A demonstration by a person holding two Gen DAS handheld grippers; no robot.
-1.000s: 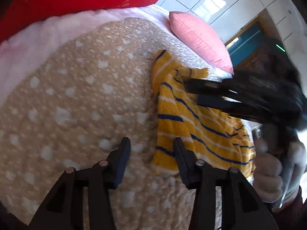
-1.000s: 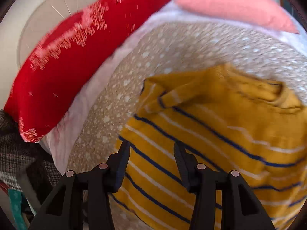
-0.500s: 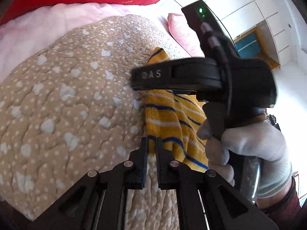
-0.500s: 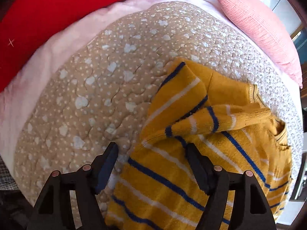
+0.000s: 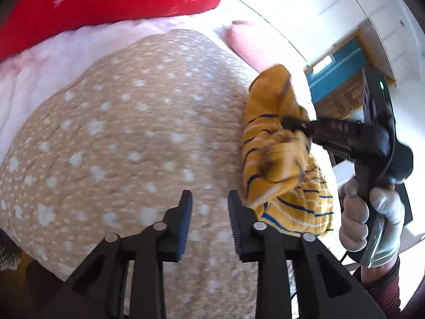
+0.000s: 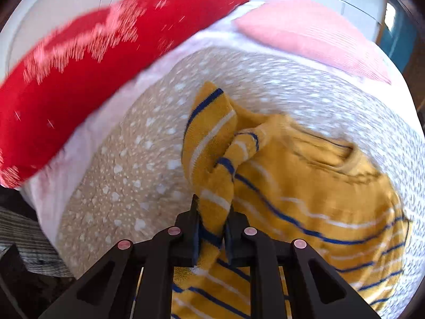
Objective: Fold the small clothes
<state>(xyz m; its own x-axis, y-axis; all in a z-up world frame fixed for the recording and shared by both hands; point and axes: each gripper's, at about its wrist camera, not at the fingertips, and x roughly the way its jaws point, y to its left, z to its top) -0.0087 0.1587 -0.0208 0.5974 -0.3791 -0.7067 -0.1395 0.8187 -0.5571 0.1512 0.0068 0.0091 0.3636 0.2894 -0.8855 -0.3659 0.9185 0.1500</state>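
Right gripper (image 6: 211, 235): lower centre of its view, jaws closing on a bunched sleeve of the yellow striped sweater (image 6: 305, 186), pads pressing the knit.

Left gripper (image 5: 208, 223): lower centre of its view, jaws opening, nothing between them; sweater just right of it.

Sweater: rumpled at centre-right, lying on the spotted beige quilt (image 6: 111, 186).

Surroundings: red cushion (image 6: 66, 85) upper left, pink pillow (image 6: 313, 34) upper right.

Handling advice: carry the sleeve across the body, keep the cloth flat, and let the free gripper pin the hem.
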